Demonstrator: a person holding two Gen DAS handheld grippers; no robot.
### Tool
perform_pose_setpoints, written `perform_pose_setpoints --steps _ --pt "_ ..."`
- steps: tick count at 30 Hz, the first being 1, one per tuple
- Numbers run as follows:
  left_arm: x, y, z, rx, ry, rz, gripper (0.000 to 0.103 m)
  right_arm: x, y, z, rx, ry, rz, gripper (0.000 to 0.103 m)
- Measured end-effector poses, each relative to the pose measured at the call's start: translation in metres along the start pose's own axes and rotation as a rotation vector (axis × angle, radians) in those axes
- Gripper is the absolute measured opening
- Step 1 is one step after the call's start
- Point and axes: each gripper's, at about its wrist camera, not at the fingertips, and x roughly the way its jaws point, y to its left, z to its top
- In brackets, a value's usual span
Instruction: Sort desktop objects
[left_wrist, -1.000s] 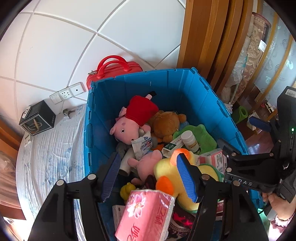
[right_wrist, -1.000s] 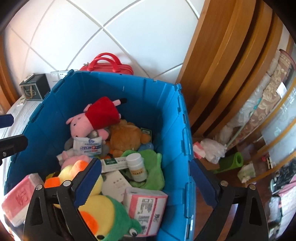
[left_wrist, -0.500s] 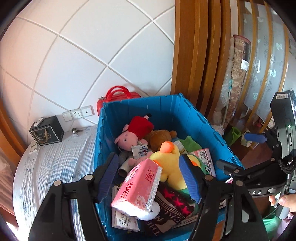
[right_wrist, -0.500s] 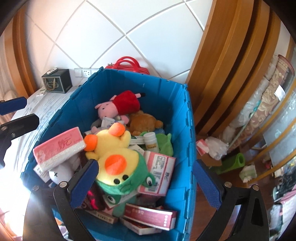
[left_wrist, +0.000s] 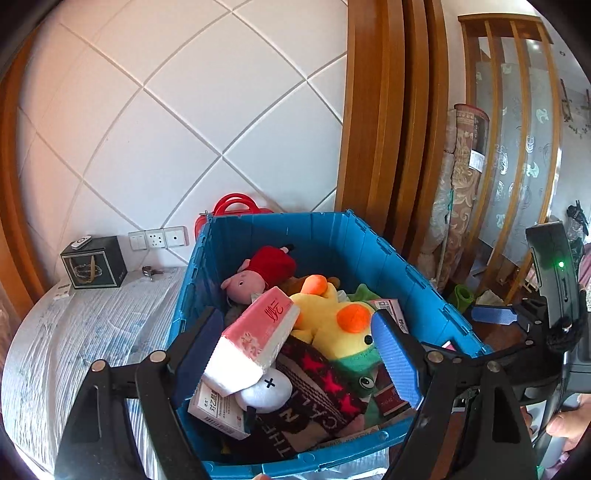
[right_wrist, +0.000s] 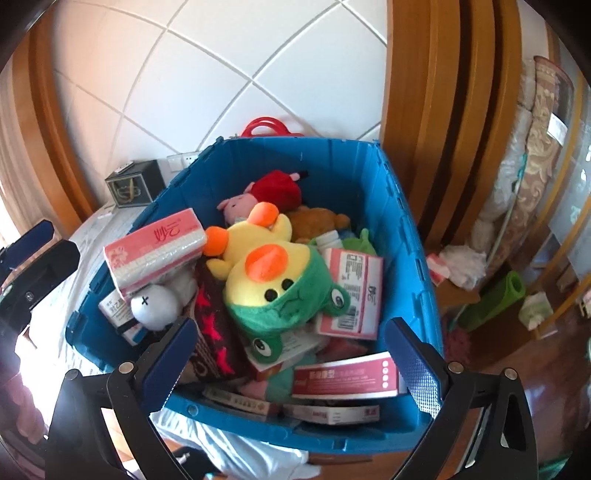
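A blue crate (left_wrist: 314, 236) (right_wrist: 351, 166) is heaped with toys and boxes. A pink tissue pack (left_wrist: 258, 332) (right_wrist: 155, 247) lies tilted on the pile at the crate's left. Next to it lies a yellow duck plush in a green frog hood (left_wrist: 332, 321) (right_wrist: 269, 273), and a pig plush in red (left_wrist: 255, 273) lies further back. Red-and-white medicine boxes (right_wrist: 351, 291) fill the near right. My left gripper (left_wrist: 295, 354) hovers before the near rim. Its jaws are opening, and the pads press on nothing. My right gripper (right_wrist: 293, 365) stands wide open above the near rim, holding nothing.
A black box (left_wrist: 94, 262) and a wall socket strip (left_wrist: 159, 238) sit at the back left on the pale striped surface (left_wrist: 92, 332). A red handbag (left_wrist: 236, 206) stands behind the crate. Wooden frames (left_wrist: 376, 110) rise on the right, above a green roll (right_wrist: 495, 295) and floor clutter.
Both grippers have drawn back from the crate, which now looks smaller and whole. The pink tissue pack, earlier low between my left fingers, now rests on the pile. The left jaws stand wider.
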Motion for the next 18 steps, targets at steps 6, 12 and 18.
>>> perform_pose_setpoints --steps 6,12,18 --pt "0.002 -0.010 -0.007 0.037 0.001 0.077 0.083 -0.008 -0.001 -0.005 -0.014 -0.022 -0.044 0.103" --pt "0.005 -0.009 -0.008 0.017 0.021 0.078 0.083 -0.015 0.000 -0.005 -0.027 -0.044 -0.053 0.103" --pt "0.006 -0.010 -0.009 0.014 0.039 0.079 0.083 -0.014 0.000 -0.007 -0.037 -0.044 -0.062 0.103"
